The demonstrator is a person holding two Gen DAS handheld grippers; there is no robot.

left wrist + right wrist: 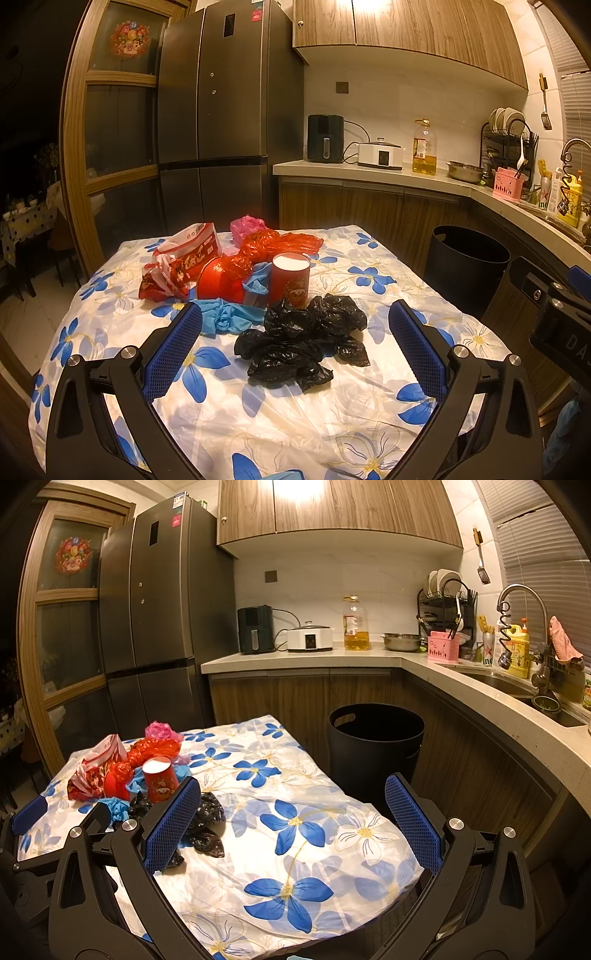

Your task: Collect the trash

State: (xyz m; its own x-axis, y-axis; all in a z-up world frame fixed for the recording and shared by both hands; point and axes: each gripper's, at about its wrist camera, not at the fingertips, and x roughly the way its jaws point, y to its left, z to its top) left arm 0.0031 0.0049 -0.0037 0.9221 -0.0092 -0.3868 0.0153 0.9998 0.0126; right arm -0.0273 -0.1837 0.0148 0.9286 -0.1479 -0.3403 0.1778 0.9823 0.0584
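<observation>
1. Kitchen counters ring a floral-clothed tabletop (332, 424) carrying one heap of trash.
2. Counted: one crumpled black plastic bag (301, 341), one red paper cup (290, 279), two scrunched blue gloves (232, 319), one black round bin (375, 746) on the floor beside.
3. Left gripper (295, 334): jaws spread wide, empty, straddling the black bag without touching.
4. Right gripper (293, 812): jaws spread wide over bare cloth, empty.

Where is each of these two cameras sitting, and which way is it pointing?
Left wrist view: rides the left gripper, open, looking along its blue fingers at the black plastic bags on the flowered table; the right gripper shows at its right edge.
Right wrist view: rides the right gripper, open, facing the table's right side and the black bin; the left gripper shows far left.
Shared: red cup, bags, bin, fridge, counter.
</observation>
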